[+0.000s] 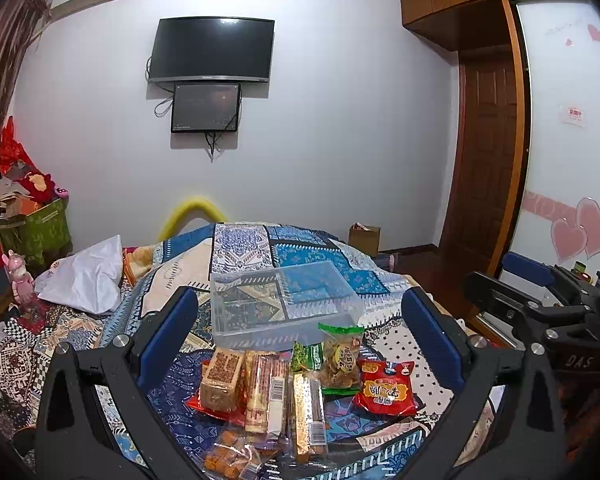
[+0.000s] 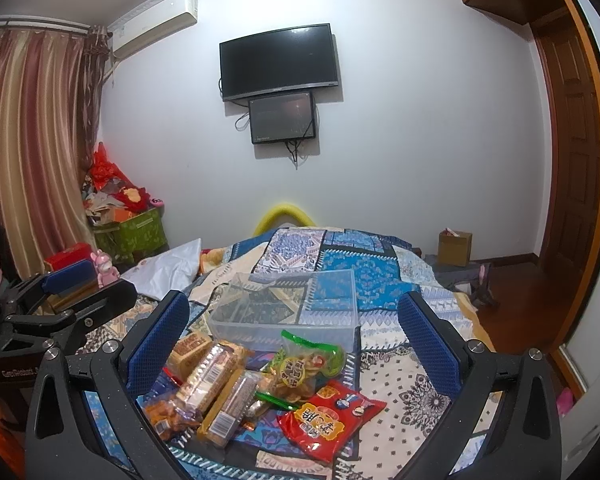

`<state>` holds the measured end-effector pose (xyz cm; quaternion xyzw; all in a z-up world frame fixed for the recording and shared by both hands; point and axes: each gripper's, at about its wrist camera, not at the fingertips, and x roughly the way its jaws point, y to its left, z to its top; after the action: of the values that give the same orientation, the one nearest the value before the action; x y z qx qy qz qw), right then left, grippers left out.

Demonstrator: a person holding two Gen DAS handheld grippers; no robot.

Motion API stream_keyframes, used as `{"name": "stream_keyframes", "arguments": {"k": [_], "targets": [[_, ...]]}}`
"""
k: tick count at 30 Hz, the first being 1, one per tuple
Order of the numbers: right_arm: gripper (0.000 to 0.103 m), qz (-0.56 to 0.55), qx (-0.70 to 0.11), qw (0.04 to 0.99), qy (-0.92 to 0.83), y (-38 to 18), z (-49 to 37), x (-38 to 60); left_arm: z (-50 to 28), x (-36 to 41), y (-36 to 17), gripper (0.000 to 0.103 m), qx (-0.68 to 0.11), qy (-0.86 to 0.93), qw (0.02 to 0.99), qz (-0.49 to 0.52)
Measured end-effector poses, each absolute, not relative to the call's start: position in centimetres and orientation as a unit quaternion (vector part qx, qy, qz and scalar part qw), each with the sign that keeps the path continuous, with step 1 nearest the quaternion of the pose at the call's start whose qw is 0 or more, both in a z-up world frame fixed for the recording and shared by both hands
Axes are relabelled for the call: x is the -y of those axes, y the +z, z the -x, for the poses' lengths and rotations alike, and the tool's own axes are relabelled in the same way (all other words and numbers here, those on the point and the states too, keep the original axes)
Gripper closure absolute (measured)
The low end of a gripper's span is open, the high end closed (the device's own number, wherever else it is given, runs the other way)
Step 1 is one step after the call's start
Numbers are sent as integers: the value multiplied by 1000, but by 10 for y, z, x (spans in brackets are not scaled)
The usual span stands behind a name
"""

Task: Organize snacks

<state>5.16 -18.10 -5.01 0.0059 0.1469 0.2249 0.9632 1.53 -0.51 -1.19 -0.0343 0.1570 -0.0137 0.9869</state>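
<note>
A pile of snack packs lies on a patterned quilt (image 1: pixel 300 248): a red bag (image 1: pixel 385 388) (image 2: pixel 328 420), a green-edged chip bag (image 1: pixel 340 356) (image 2: pixel 300 368), and several tan bar packs (image 1: pixel 260 392) (image 2: pixel 208 376). A clear plastic box (image 1: pixel 284 304) (image 2: pixel 288 304) stands empty just behind them. My left gripper (image 1: pixel 300 340) is open above the pile, holding nothing. My right gripper (image 2: pixel 296 344) is open above the pile, holding nothing. Each gripper shows at the other view's edge, the right one (image 1: pixel 532 300) and the left one (image 2: pixel 60 292).
A white pillow (image 1: pixel 84 276) lies at the bed's left. A green box of clutter (image 2: pixel 132 228) and curtains stand at far left. A cardboard box (image 2: pixel 454 248) sits on the floor by a wooden door (image 1: pixel 484 160). A TV (image 1: pixel 212 50) hangs on the wall.
</note>
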Motion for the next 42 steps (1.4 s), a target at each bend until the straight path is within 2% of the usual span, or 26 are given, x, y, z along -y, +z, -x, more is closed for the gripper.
{"name": "stream_keyframes", "arguments": {"k": [18,25,29,42], "targets": [[3,7,-277,944,179,-120,-101,195,-67,-10,-87,1,-278,5,959,45],[12,13,-327,927,185,-147,-121,189,-94,-25,-118,19,-335,8,940,65],[26,11,-360,916,176,-162,-132,188,-104,-23,-128,20,-351,1,934,69],[26,-17,-425,885,189,-191,-153,172,-127,-14,-145,24,-362,-9,931,45]]}}
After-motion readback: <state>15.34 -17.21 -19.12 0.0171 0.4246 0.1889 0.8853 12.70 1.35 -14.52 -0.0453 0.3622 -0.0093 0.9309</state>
